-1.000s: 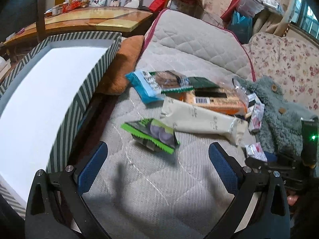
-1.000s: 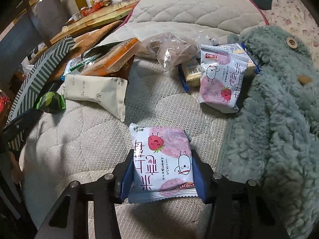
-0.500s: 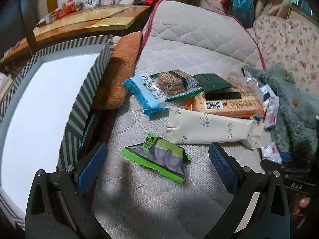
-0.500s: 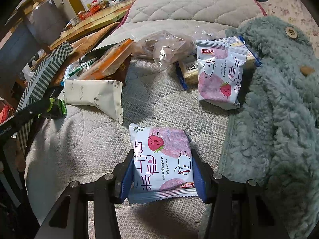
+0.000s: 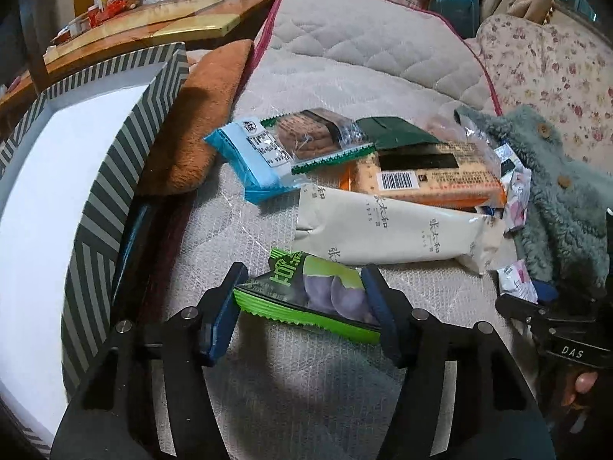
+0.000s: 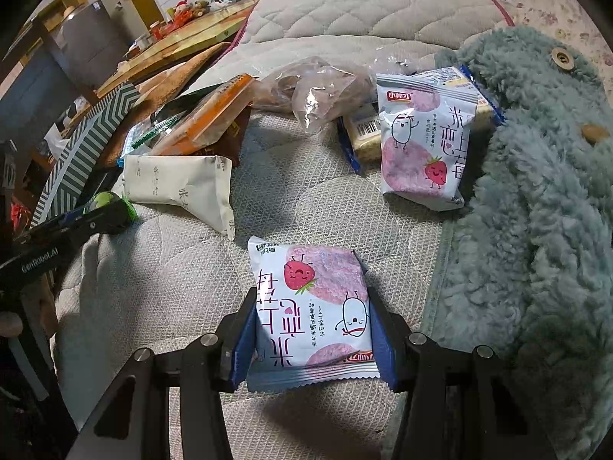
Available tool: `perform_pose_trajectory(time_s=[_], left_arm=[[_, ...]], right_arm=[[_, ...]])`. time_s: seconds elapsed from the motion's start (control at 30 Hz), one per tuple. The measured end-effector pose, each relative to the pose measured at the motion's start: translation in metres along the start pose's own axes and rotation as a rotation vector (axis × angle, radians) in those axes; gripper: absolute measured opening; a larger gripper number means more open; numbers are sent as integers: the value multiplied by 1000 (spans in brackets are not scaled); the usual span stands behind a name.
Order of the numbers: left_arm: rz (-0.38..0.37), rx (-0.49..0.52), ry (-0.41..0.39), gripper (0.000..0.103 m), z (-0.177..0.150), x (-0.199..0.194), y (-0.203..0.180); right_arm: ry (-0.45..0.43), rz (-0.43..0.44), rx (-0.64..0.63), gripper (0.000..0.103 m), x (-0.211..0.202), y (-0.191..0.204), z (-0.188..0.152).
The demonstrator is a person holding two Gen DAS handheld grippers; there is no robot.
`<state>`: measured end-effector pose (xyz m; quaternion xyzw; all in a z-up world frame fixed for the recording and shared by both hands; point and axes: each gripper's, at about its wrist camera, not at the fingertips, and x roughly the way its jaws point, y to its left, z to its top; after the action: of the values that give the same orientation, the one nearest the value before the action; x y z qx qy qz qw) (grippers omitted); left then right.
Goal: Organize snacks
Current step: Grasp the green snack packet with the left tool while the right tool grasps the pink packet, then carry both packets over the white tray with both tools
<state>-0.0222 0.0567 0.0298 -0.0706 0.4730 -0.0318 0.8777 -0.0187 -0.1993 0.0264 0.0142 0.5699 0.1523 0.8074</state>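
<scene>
My left gripper point(image 5: 302, 310) is shut on a green snack packet point(image 5: 310, 295) with purple pieces, just above the quilted mattress. My right gripper point(image 6: 310, 329) is shut on a white and pink strawberry snack packet point(image 6: 310, 306) low over the mattress. A striped box point(image 5: 115, 176) with a white inside stands at the left. A cream packet point(image 5: 394, 230), an orange cracker pack point(image 5: 429, 180) and a blue cookie pack point(image 5: 268, 153) lie beyond the left gripper. A second strawberry packet point(image 6: 421, 138) lies ahead of the right gripper.
A teal fleece garment point(image 6: 536, 191) covers the right side. A brown cushion point(image 5: 199, 115) lies between the box and the snacks. A clear plastic bag point(image 6: 314, 92) lies at the back. A wooden table point(image 5: 153, 27) stands behind.
My left gripper moved forward over the green packet and closed on it. The right gripper stayed shut on the strawberry packet, hardly moving.
</scene>
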Motion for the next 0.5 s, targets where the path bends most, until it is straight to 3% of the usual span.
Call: perform_pose_trajectory(time_s=[0.07,0.5], left_arm=[[8,-3,-7,47,-1,-3,0],[17,22,-74,46,-11,-41,-7]], right_arm=[[-1,-3,-5,51,0,1,0],[-6,43,-13,50,-14,14,-1]])
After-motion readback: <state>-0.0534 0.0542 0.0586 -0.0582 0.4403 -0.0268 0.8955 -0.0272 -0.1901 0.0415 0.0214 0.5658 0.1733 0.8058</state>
